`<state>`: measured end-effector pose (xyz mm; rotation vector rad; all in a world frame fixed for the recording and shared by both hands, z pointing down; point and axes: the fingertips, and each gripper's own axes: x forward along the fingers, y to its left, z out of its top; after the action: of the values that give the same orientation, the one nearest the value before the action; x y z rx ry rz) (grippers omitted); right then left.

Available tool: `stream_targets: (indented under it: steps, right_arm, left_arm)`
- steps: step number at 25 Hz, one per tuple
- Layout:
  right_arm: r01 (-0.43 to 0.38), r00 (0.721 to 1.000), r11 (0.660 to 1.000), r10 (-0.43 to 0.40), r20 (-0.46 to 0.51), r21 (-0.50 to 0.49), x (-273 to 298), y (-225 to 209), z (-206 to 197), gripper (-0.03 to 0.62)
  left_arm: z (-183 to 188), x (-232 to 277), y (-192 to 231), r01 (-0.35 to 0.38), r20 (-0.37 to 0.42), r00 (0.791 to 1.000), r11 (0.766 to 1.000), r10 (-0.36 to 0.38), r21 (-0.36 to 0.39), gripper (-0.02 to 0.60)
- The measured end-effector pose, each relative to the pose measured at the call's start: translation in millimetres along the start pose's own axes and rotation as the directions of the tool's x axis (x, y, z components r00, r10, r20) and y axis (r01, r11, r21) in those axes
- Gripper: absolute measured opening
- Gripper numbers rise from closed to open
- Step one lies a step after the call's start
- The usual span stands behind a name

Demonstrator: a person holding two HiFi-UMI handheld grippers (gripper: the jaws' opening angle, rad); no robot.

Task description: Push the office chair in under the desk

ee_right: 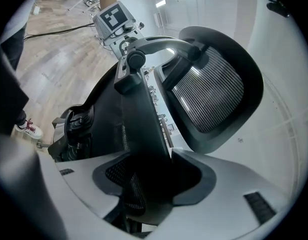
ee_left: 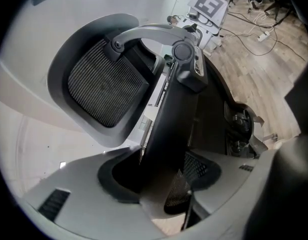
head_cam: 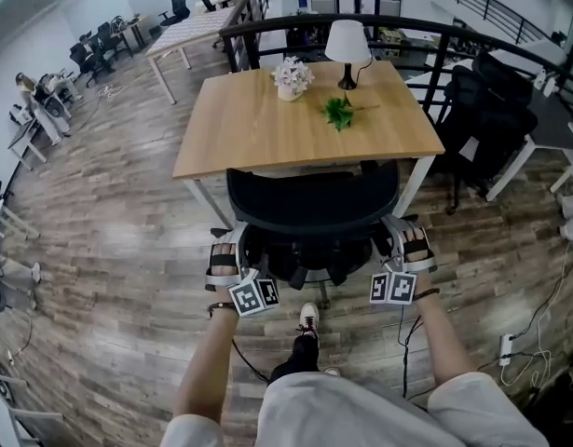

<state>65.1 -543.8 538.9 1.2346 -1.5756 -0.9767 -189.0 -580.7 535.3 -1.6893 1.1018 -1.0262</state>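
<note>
The black office chair [head_cam: 312,210] stands at the near edge of the wooden desk [head_cam: 267,128], its seat partly beneath the top and its backrest facing me. My left gripper [head_cam: 232,250] is clamped on the backrest's left edge, and my right gripper [head_cam: 404,245] on its right edge. In the left gripper view the jaws [ee_left: 164,184] close on the dark backrest edge [ee_left: 169,129], with the mesh headrest [ee_left: 101,86] above. The right gripper view mirrors this: the jaws [ee_right: 148,184] grip the backrest [ee_right: 143,134] below the headrest [ee_right: 214,91].
On the desk stand a white lamp [head_cam: 347,43], a flower pot [head_cam: 292,75] and a green sprig [head_cam: 339,112]. A black railing [head_cam: 361,28] runs behind the desk. Dark chairs [head_cam: 491,110] crowd the right side. Cables and a power strip [head_cam: 506,347] lie on the floor. My shoe [head_cam: 307,319] is behind the chair base.
</note>
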Motion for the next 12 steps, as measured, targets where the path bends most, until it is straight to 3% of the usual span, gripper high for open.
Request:
stream_targets:
  steps: [12]
  right_arm:
    - [0.0,1.0,1.0,0.0,-0.024,-0.003,82.7,-26.6,-18.1,0.219]
  left_arm:
    - [-3.3,91.6,24.0,0.012,0.027,1.0,1.0,-0.012,0.008,0.242]
